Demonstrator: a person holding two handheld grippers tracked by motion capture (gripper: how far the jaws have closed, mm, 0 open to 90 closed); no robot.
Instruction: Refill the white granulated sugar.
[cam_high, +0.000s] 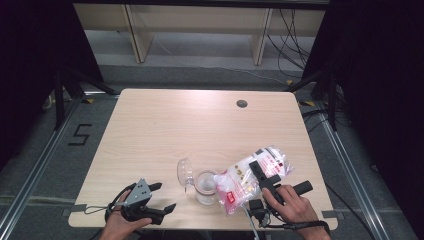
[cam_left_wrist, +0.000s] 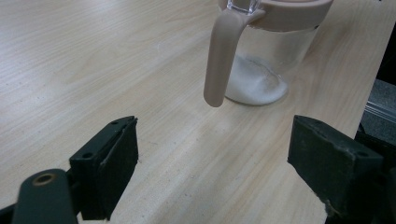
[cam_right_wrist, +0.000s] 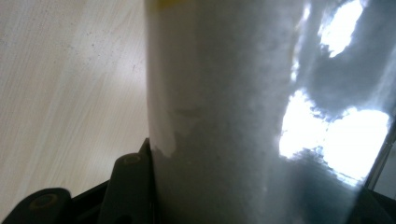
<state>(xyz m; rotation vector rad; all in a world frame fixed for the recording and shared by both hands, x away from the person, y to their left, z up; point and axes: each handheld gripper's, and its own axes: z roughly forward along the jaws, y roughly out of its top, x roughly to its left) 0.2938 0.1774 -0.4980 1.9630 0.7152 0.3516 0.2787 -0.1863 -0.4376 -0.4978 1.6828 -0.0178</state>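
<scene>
Now, bag: a clear plastic bag (cam_high: 252, 176) of white grains with red print, tilted with its lower end over the jar's mouth, the upper end out toward the table's right edge.
Right gripper: the right gripper (cam_high: 263, 181) clamps the bag about its middle; in the right gripper view the bag (cam_right_wrist: 243, 112) sits pressed between the jaws, its grainy white fill close against the lens.
Right hand: the right hand (cam_high: 292, 205) grips the handle near the table's front edge, a cable trailing from it.
Jar: a clear jar (cam_high: 206, 187) stands upright on the table just left of the bag's lower end; in the left gripper view the jar (cam_left_wrist: 266, 60) has a beige collar and a low heap of white grains at the bottom.
Lid: a clear domed lid (cam_high: 185, 172), swung open to the jar's left.
Spoon: a beige spoon handle (cam_left_wrist: 219, 60) hangs down the jar's outer wall from the collar.
Left gripper: the left gripper (cam_high: 160, 197) rests near the front left of the table, well apart from the jar, its jaws wide with nothing between them.
Left hand: the left hand (cam_high: 120, 222) holds it from below.
Table: a pale wood table (cam_high: 165, 125) with a round dark grommet (cam_high: 242, 103) near the far edge.
</scene>
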